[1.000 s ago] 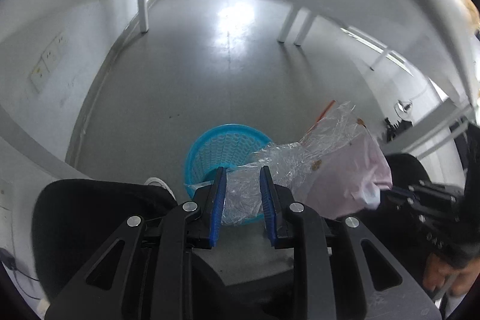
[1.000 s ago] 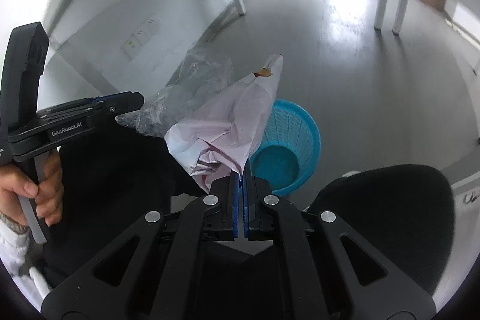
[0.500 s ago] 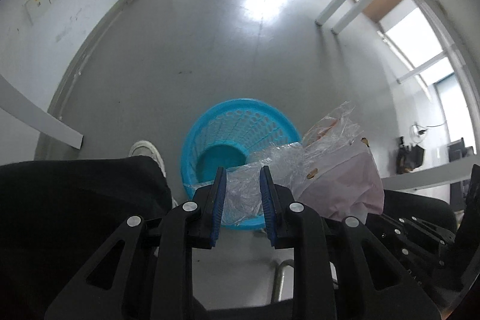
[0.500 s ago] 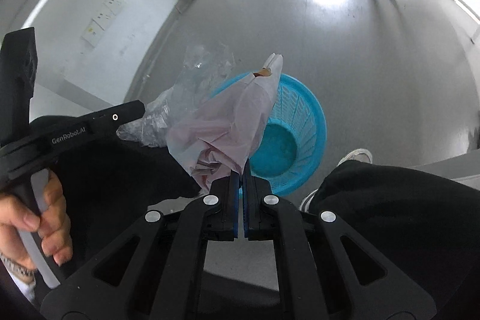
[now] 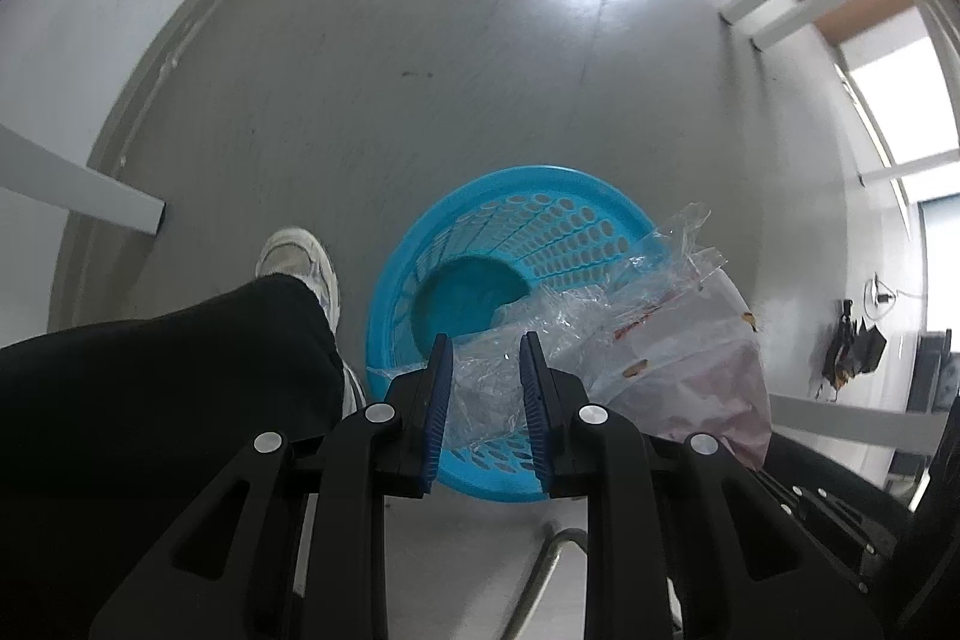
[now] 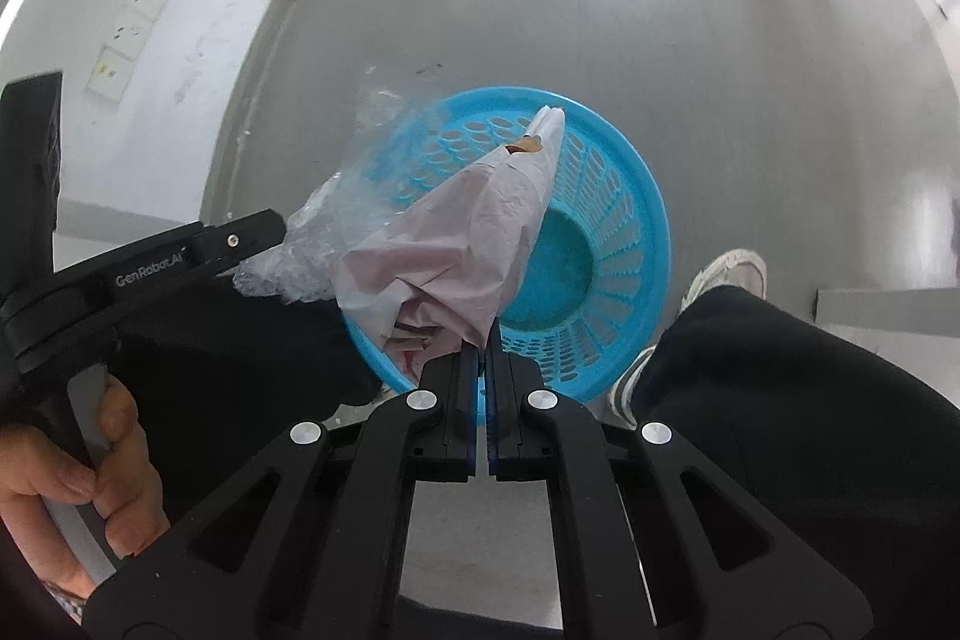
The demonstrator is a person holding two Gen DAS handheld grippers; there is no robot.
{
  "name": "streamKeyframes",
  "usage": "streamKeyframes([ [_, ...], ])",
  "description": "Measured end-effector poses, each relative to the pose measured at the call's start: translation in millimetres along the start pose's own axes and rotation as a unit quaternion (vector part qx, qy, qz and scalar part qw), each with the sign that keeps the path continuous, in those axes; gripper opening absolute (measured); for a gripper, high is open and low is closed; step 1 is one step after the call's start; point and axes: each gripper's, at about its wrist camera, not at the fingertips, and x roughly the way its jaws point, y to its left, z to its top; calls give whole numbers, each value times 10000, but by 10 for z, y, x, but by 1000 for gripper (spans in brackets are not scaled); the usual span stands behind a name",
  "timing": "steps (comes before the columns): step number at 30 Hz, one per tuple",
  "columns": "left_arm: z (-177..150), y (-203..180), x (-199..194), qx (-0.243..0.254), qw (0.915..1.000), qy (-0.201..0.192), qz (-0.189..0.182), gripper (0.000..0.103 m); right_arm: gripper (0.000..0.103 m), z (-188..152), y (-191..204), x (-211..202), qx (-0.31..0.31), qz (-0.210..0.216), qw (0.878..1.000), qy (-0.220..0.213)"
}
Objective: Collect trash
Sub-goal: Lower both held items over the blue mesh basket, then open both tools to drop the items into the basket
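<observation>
Left wrist view: left gripper (image 5: 483, 370) clamped on clear film (image 5: 576, 304), near rim of blue bin (image 5: 510, 181). Right gripper (image 6: 480, 346) shut tight on pink paper (image 6: 468, 232), held over bin mouth. Bin empty.
Risk: film and paper overlap; uneven release likely snags one on other.
Risk: light film may cling to pads or drift onto floor (image 5: 420, 40).
Risk: shoe (image 5: 300, 256) just left of bin; knock may tip it.
</observation>
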Motion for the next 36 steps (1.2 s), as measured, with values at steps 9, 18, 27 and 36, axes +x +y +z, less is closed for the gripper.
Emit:
streamKeyframes([
  [9, 41, -13, 82, -44, 10000, 12, -15, 22, 2, 115, -150, 134, 176, 11, 9998, 60],
  [18, 34, 48, 10, -297, 9980, -40, -561, 44, 25, 36, -160, 27, 206, 42, 9998, -36],
  [27, -238, 66, -350, 173, 9976, -15, -665, 49, 35, -232, 44, -493, -324, 70, 9980, -540],
  [36, -695, -123, -1068, 1155, 9898, -573, -605, 54, 42, -715, 51, -1137, -530, 417, 9920, -1071],
])
